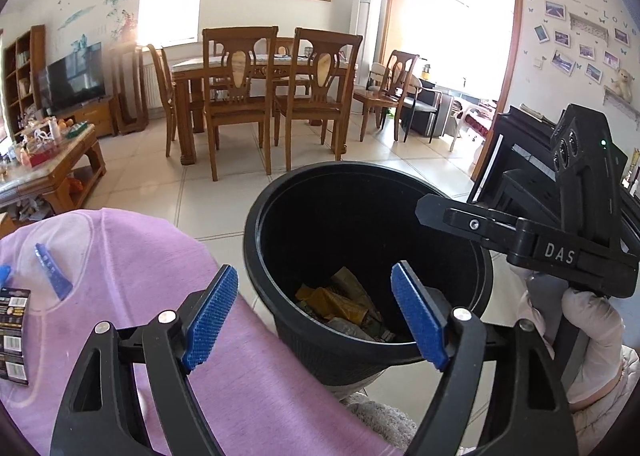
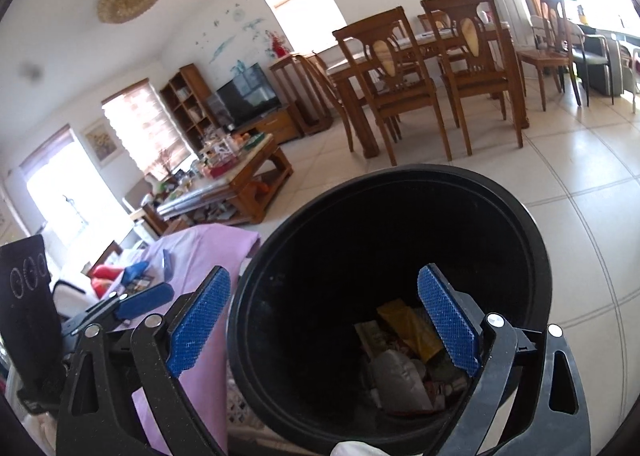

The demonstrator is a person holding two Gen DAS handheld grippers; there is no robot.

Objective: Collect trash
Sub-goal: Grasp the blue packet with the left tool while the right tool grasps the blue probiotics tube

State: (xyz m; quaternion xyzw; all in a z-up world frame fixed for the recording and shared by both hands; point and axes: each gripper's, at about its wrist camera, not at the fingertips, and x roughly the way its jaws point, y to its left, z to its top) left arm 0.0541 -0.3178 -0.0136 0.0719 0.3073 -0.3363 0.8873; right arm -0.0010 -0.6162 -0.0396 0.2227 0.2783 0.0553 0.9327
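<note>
From the left wrist camera, the left gripper (image 1: 314,316) hangs with its blue-padded fingers (image 1: 210,316) spread wide and nothing between them, straddling the near rim of a black trash bin (image 1: 256,240). Crumpled trash (image 1: 340,306), a yellow wrapper among grey and printed scraps, lies at the bottom of the bin. Left of the bin a purple cloth (image 1: 132,276) covers a surface, on which lie a small blue tube (image 1: 52,270) and, at the frame's edge, a dark printed packet (image 1: 14,336) whose text is too small to read. Only this view shows the right gripper's body (image 1: 560,252) from outside, held in a white-gloved hand (image 1: 592,332) at the bin's right side, with the letters "DAS" on it. From the right wrist camera, the right gripper (image 2: 324,322) also stands wide open and empty, one pad outside the bin's (image 2: 240,316) left wall and the other over its interior. Here the trash (image 2: 404,356) shows more plainly: a yellow wrapper, a grey pouch and printed scraps. The left gripper (image 2: 144,302) shows at the left over the purple cloth (image 2: 204,248).
</note>
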